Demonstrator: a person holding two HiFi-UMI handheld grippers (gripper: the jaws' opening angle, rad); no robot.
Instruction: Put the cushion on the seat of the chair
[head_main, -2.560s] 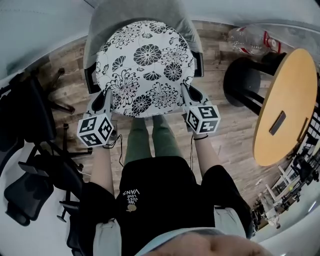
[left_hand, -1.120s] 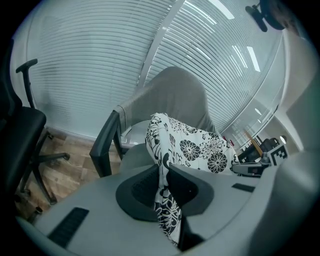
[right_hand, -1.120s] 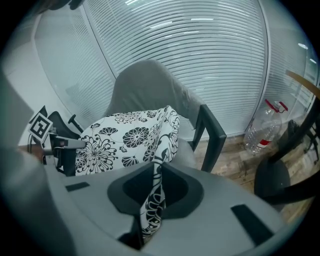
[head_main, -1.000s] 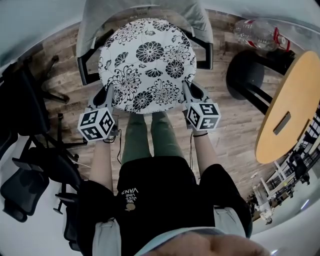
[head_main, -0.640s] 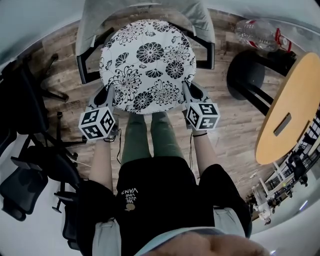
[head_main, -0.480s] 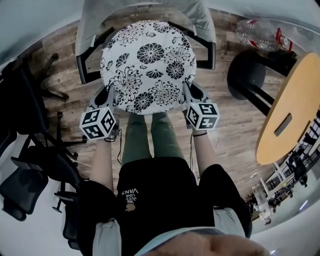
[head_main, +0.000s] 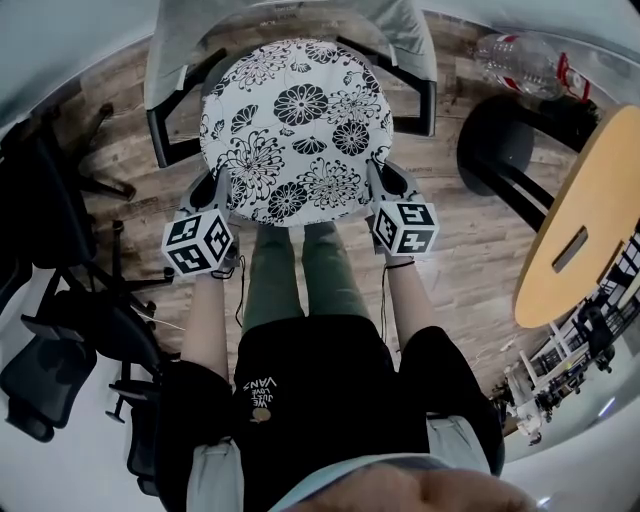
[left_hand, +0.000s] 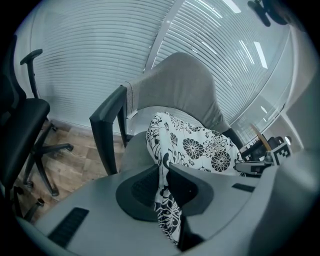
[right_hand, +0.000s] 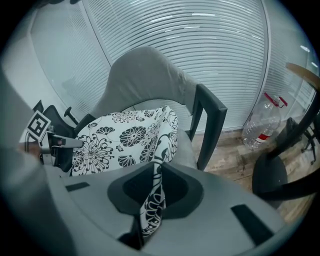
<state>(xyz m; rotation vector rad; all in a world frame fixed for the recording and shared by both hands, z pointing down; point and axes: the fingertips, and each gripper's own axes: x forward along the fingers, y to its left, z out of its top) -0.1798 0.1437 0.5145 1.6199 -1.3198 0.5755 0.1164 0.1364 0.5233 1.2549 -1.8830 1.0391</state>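
1. The left gripper (left_hand: 162, 172) is clamped on the near left rim of the cushion (head_main: 292, 130). The right gripper (right_hand: 155, 172) pinches its near right rim.
2. The round cushion stretches forward from both sets of jaws, roughly level, over the grey seat (left_hand: 134, 155) of the chair (head_main: 185, 50); I cannot tell whether it touches the seat.
3. Black armrests (head_main: 160, 140) flank the cushion on both sides, with the backrest beyond it; I judge the way down to be free.
4. The office chair (head_main: 50, 250), water bottle (head_main: 525, 65) and round table (head_main: 590, 220) stand well apart.
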